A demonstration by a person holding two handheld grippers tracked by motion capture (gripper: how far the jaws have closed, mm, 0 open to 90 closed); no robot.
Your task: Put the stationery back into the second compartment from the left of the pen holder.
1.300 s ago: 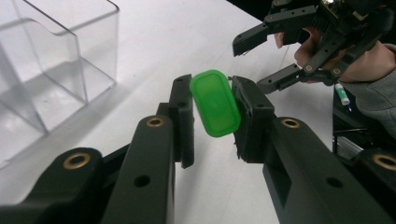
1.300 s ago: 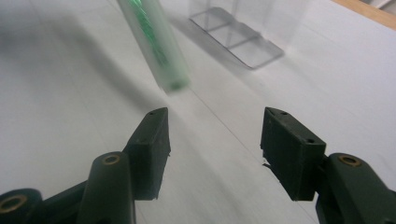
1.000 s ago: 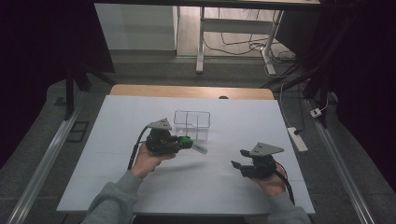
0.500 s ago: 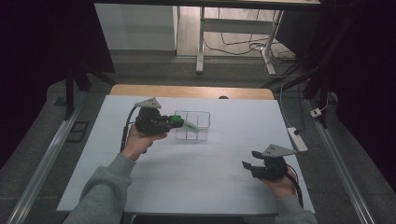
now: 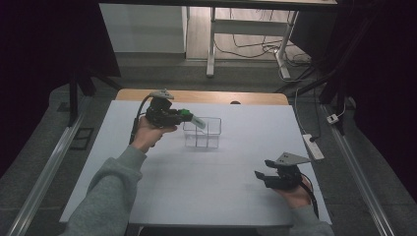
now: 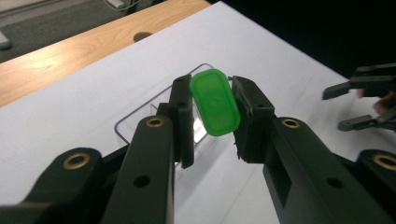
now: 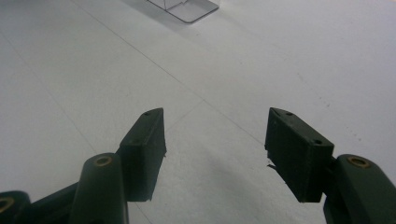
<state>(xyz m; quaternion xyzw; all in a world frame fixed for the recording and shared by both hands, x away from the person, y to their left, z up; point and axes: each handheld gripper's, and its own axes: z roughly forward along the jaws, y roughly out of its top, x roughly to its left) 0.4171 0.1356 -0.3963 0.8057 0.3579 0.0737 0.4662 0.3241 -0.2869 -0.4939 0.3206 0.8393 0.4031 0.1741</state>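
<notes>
A small object with a green cap (image 6: 215,101) and a pale body is held between the jaws of my left gripper (image 6: 212,106). In the high view my left gripper (image 5: 183,116) is raised at the left rim of a clear plastic box (image 5: 209,135), and the pale end of the green-capped object (image 5: 196,121) slants down over the box's left compartment. The clear box (image 6: 152,100) lies just beyond the jaws in the left gripper view. My right gripper (image 5: 262,168) rests low near the table's front right, open, with only bare white surface between its fingers (image 7: 215,140).
A white sheet (image 5: 196,177) covers the table, with a wooden strip (image 5: 206,96) showing along its far edge. A white power strip (image 5: 313,146) lies at the right edge. Table legs and cables stand on the floor beyond.
My left hand has lifted and carried the green-capped object away from me, from the table's middle up to the clear box. The right hand has drifted slightly to the right.
</notes>
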